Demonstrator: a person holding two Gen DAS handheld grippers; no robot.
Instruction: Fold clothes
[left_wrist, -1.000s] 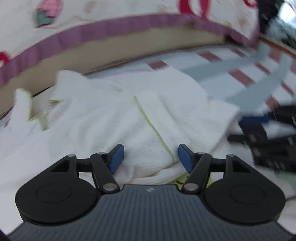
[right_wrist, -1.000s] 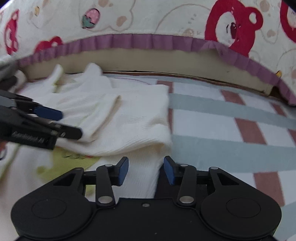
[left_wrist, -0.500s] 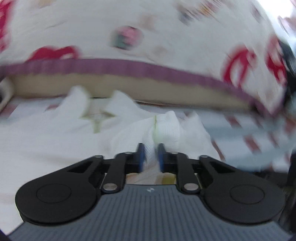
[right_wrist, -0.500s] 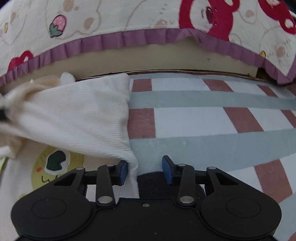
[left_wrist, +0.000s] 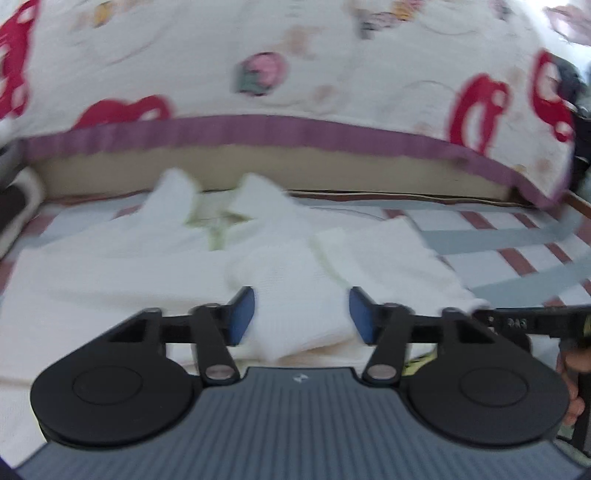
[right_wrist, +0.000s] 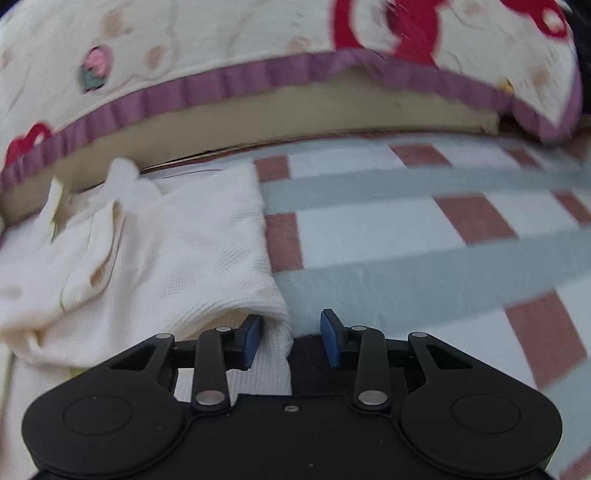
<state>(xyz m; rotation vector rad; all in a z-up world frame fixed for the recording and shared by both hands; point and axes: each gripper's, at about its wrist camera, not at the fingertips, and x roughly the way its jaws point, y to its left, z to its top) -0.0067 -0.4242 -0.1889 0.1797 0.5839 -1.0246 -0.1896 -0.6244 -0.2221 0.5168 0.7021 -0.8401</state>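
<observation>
A white waffle-knit garment (left_wrist: 295, 280) with thin green trim lies on the checked sheet, its side folded inward. My left gripper (left_wrist: 301, 319) hovers over that fold. Its jaws are opening, and the cloth lies under them without either blue pad pressing it. In the right wrist view the garment (right_wrist: 192, 254) fills the left half, with its folded right edge running down to my right gripper (right_wrist: 291, 339). Those jaws are closing. The cloth's corner sits against the left pad (right_wrist: 253, 341), while the right pad stands apart from it. The right gripper (left_wrist: 535, 321) also shows at the left wrist view's right edge.
A quilt (left_wrist: 295, 66) with red bear prints and a purple frill (right_wrist: 221, 88) overhangs a beige mattress edge (left_wrist: 295, 170) at the back. The sheet (right_wrist: 424, 236) with grey and red-brown stripes spreads to the right. A dark object (left_wrist: 14, 210) sits at the far left.
The left gripper shut on the green-trimmed fold, carried it across, then opened and let it lie. The right gripper's jaws narrowed beside the garment's corner, and its view rolled.
</observation>
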